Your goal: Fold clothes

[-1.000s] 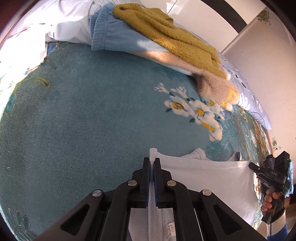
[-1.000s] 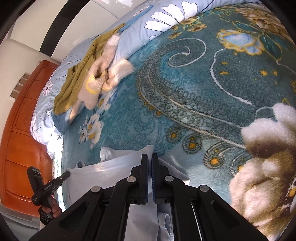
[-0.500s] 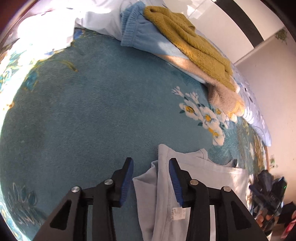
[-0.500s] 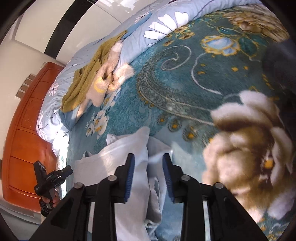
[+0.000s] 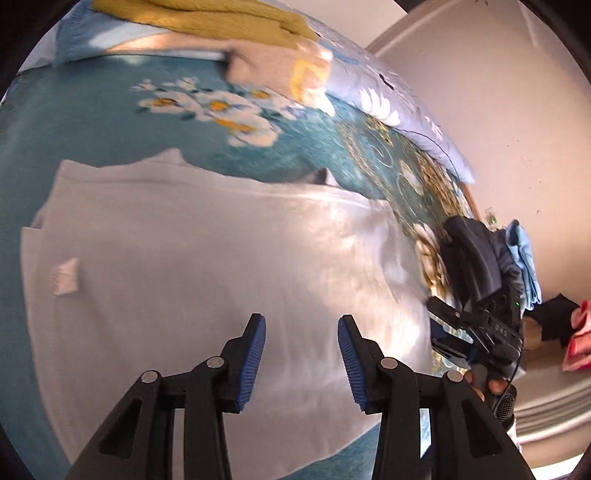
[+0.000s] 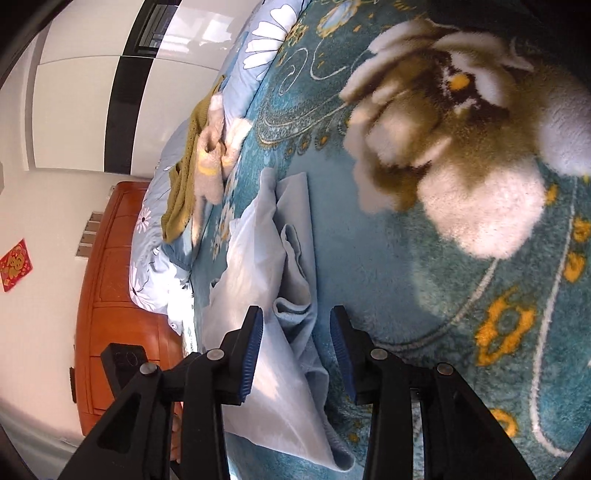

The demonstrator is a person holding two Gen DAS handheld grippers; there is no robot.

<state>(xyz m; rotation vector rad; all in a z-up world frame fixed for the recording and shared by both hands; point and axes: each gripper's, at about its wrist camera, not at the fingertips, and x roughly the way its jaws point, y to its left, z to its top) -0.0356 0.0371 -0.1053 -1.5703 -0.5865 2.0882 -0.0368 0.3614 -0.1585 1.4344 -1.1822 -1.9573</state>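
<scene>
A pale blue-white shirt (image 5: 207, 266) lies spread flat on the teal flowered blanket (image 5: 74, 122), its care label (image 5: 65, 276) showing at the left. My left gripper (image 5: 301, 356) hovers open above the shirt's near part, with nothing between its blue pads. In the right wrist view the same shirt (image 6: 266, 258) lies in loose folds along the blanket (image 6: 424, 295). My right gripper (image 6: 295, 349) stands open over the shirt's folded edge, holding nothing. The right gripper (image 5: 476, 332) also shows in the left wrist view, at the shirt's right side with a hand on it.
A mustard knit (image 5: 207, 18), a beige fluffy garment (image 5: 273, 62) and a light blue floral quilt (image 5: 399, 114) lie along the bed's far side. A dark garment (image 5: 476, 251) and a light blue one (image 5: 524, 258) are piled at the right. A wooden headboard (image 6: 110, 280) stands at the left.
Both grippers went from shut on the shirt's edge to open and let it drop. The left gripper then swung right over the spread shirt; the right one drew back.
</scene>
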